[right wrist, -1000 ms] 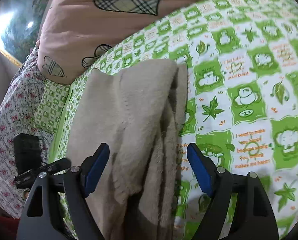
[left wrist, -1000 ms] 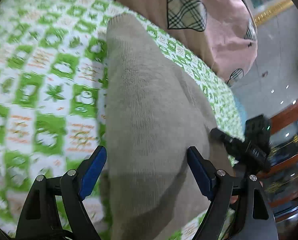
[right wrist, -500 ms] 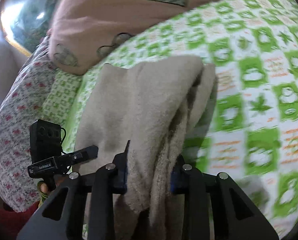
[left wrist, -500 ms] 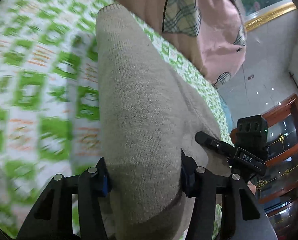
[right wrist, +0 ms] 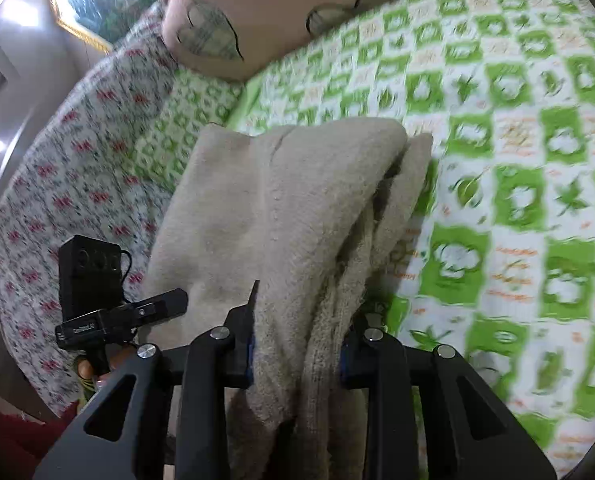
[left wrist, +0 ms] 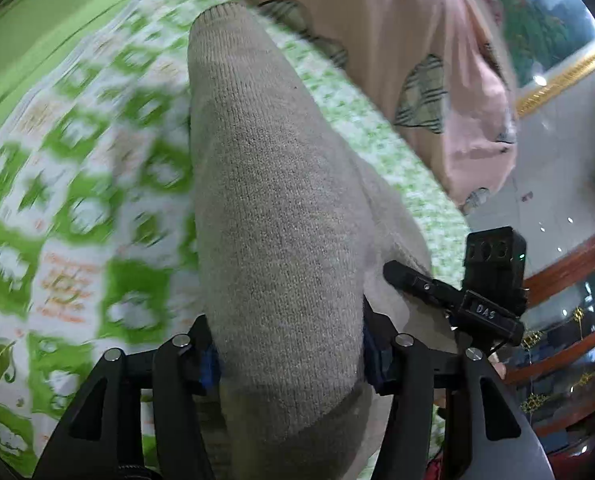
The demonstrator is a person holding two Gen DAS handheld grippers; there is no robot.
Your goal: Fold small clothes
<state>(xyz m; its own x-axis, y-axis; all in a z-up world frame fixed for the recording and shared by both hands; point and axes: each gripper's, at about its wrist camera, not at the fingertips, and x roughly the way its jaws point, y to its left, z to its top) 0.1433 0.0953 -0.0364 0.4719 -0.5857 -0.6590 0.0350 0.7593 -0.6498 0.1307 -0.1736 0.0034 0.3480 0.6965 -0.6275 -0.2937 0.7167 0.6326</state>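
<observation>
Both grippers, left gripper (left wrist: pixel 289 360); right gripper (right wrist: pixel 297 354), now clamp sweater (left wrist: pixel 273 208).

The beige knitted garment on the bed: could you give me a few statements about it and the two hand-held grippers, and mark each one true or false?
1. The left hand-held gripper is shut on the beige knitted garment. True.
2. The right hand-held gripper is open and holds nothing. False: it is shut on the same garment's bunched edge.
3. The garment lies over a green-and-white patterned sheet. True.
4. The pink quilt with plaid hearts covers the garment. False: it lies beyond the garment's far end.
5. The garment is red. False: it is beige.
</observation>
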